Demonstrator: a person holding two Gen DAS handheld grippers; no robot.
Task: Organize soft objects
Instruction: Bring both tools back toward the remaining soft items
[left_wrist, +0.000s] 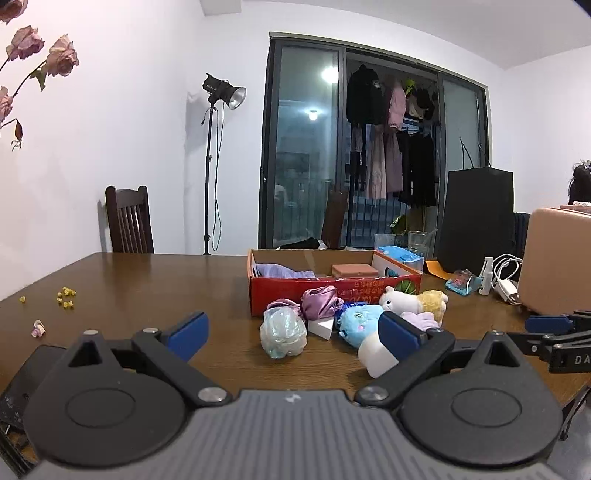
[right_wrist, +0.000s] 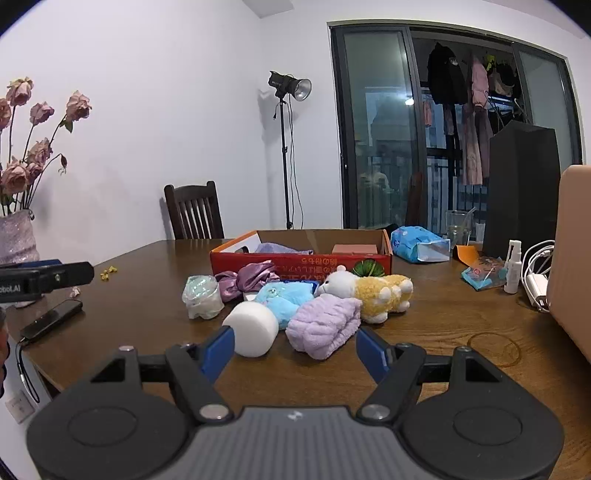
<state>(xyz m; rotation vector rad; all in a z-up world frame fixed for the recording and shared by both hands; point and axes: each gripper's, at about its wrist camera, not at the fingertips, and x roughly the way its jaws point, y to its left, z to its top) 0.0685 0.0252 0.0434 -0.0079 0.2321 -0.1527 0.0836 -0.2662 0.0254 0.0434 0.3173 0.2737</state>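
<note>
Left gripper (left_wrist: 293, 325) nearest, jaws spread wide, nothing between pads. Right gripper (right_wrist: 295, 350) jaws partly apart, nothing gripped; lilac towel roll (right_wrist: 323, 325) just ahead of them. Brown wooden table (right_wrist: 443, 325), white walls, dark glass doors behind. Soft things clustered mid-table before red cardboard box (right_wrist: 301, 264): one white sponge cylinder (right_wrist: 255, 328), one blue plush (right_wrist: 282, 299), one white-yellow plush (right_wrist: 369, 291), one purple satin cloth (right_wrist: 251, 278), one iridescent pouch (right_wrist: 202, 297). One chair (right_wrist: 194, 212), one light stand (right_wrist: 286, 155). Bare table left of pile; near table edge just under grippers.

White foam cylinder (left_wrist: 375, 356) partly behind the left gripper's (left_wrist: 293, 328) blue pad, vase (right_wrist: 16, 236) cut off at frame edge, red box's (right_wrist: 295, 264) upside-down lettering illegible
</note>
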